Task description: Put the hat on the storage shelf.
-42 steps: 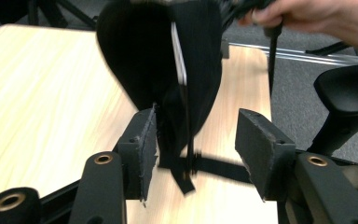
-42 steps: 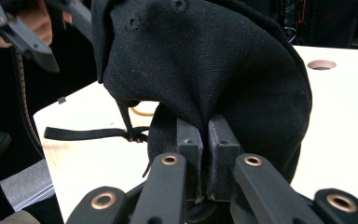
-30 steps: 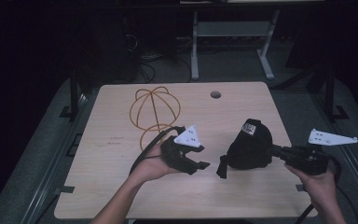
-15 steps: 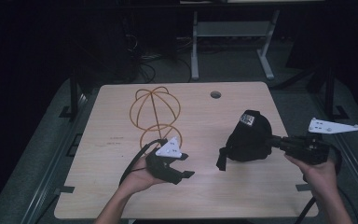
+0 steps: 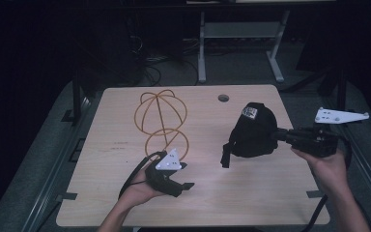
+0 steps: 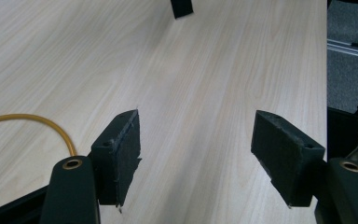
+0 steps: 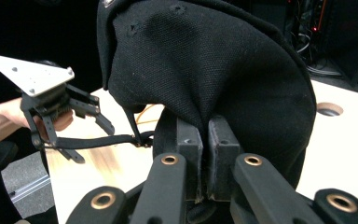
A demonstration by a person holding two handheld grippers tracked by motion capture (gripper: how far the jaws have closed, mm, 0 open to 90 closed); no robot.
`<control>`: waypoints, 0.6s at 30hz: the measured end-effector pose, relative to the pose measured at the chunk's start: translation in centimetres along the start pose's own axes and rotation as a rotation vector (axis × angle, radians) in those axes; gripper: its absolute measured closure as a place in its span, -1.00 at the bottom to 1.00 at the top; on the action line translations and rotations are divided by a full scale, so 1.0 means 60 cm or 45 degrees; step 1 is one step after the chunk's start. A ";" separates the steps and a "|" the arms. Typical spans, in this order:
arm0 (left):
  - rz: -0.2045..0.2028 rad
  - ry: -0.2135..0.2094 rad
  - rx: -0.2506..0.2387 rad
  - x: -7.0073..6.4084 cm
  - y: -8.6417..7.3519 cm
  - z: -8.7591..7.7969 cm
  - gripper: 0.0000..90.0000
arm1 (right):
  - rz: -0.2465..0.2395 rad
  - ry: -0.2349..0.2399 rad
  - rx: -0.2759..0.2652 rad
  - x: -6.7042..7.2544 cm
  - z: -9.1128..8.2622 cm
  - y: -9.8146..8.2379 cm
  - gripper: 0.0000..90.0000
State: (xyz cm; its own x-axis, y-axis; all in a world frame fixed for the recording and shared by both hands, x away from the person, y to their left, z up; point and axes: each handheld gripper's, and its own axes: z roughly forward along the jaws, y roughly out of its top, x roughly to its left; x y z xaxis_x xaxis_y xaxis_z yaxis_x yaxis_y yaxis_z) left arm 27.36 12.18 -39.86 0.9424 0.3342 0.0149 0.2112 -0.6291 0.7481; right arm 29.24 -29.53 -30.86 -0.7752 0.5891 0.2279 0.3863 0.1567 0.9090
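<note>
Jaws: right gripper (image 7: 204,161) pinches cap (image 5: 253,130) fabric; left gripper (image 6: 205,154) spread, just opening, empty. Keep cap level, approach stand (image 5: 160,121) slowly.

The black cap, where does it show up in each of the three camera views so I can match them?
High view: the black cap sits right of centre, above the table, pinched by the right hand-held gripper.
Left gripper view: one dark strap end at the top edge, probably the cap's; I can't tell for sure.
Right gripper view: it looms centre, clamped between the jaws.
Shared landmark: the orange wire frame, its loop at left in the left gripper view.
</note>
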 end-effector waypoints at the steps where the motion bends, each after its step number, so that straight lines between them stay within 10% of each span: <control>1: 0.000 0.000 0.000 0.000 0.000 0.000 -0.27 | 0.000 0.000 0.000 0.000 0.000 0.000 0.90; 18: 0.005 -0.001 0.008 -0.001 -0.018 0.002 -0.33 | -0.085 0.060 0.006 0.020 0.046 0.076 0.90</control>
State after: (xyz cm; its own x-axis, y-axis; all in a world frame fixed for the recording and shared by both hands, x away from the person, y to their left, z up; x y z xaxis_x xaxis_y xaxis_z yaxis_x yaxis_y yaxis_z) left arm 27.11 12.72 -40.74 0.9435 0.3310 0.0170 0.2093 -0.6346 0.7440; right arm 31.46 -25.93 -27.39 -0.8219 0.5393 0.1831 0.3351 0.1978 0.9212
